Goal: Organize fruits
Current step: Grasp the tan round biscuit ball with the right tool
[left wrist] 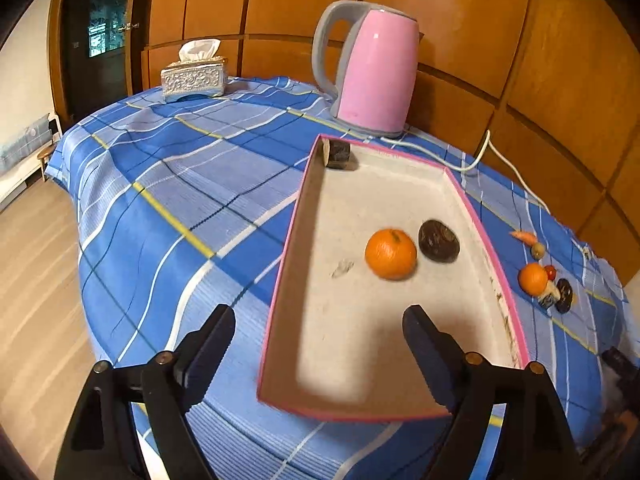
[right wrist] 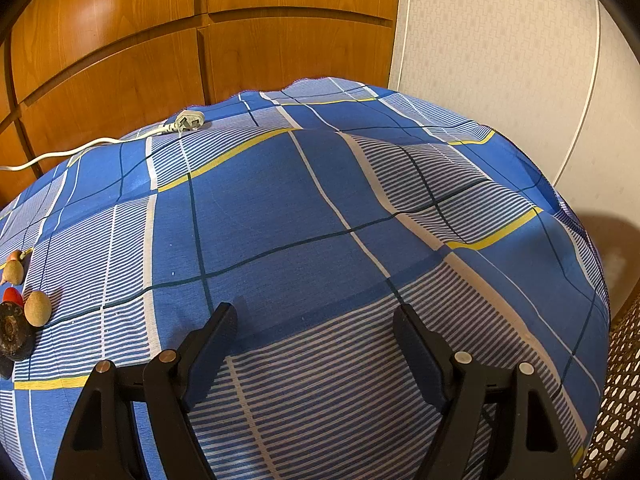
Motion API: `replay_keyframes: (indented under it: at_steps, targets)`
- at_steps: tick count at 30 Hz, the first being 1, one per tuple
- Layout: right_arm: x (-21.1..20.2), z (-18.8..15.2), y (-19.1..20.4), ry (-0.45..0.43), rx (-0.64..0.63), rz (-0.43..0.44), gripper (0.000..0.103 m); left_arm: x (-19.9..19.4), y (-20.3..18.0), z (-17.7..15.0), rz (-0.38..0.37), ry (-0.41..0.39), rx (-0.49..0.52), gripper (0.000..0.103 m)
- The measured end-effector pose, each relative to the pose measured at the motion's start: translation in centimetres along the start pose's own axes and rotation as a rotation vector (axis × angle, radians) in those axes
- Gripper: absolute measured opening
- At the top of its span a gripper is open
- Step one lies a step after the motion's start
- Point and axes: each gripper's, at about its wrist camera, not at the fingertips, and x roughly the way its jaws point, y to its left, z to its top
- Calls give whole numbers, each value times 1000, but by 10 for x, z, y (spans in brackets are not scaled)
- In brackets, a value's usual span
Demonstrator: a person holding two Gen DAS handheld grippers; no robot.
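Note:
A pink-edged tray [left wrist: 404,410] lies on the blue checked tablecloth. Inside it are an orange [left wrist: 390,254], a dark round fruit [left wrist: 438,239] and a dark cut piece [left wrist: 338,153] in the far corner. My left gripper [left wrist: 320,336] is open and empty, above the tray's near end. More fruits lie on the cloth right of the tray: an orange [left wrist: 533,278], a small carrot-like piece [left wrist: 524,236] and a dark fruit [left wrist: 564,295]. My right gripper [right wrist: 314,332] is open and empty over bare cloth. Brown fruits [right wrist: 37,308], a red one [right wrist: 12,296] and a dark one [right wrist: 14,334] lie at its far left.
A pink kettle [left wrist: 374,70] stands behind the tray, its white cord [left wrist: 486,152] trailing right to a plug [right wrist: 190,122]. A silver tissue box [left wrist: 194,78] stands at the back left. Wooden panels back the table. A woven chair [right wrist: 618,396] is at the right edge.

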Motion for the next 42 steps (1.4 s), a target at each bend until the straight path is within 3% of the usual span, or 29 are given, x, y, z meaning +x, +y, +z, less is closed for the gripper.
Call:
replay_keyframes:
  at_steps: [13, 16, 19, 23, 27, 33, 37, 39, 42]
  targets:
    - [0, 8, 3, 52, -10, 9, 79, 9, 22, -19, 25, 43, -107, 93]
    - [-6, 15, 16, 71, -36, 96, 73, 16, 25, -21, 22, 70, -128, 93]
    - [-19, 24, 43, 64, -108, 256, 68, 19, 25, -23, 17, 88, -128, 93]
    - [-37, 33, 101, 72, -279, 472, 51, 20, 24, -23, 15, 88, -133, 93]
    - [-51, 36, 168, 74, -459, 596, 50, 20, 26, -23, 20, 90, -142, 94]
    - [-36, 39, 245, 115, -596, 588, 50, 24, 30, -22, 15, 104, -154, 96]
    - [-15, 37, 264, 167, -624, 551, 50, 27, 32, -23, 13, 110, -162, 98]
    - [-3, 35, 272, 203, -636, 540, 34, 28, 32, -23, 12, 114, -170, 98]
    - [2, 33, 271, 204, -644, 539, 27, 29, 33, -23, 12, 118, -177, 98]
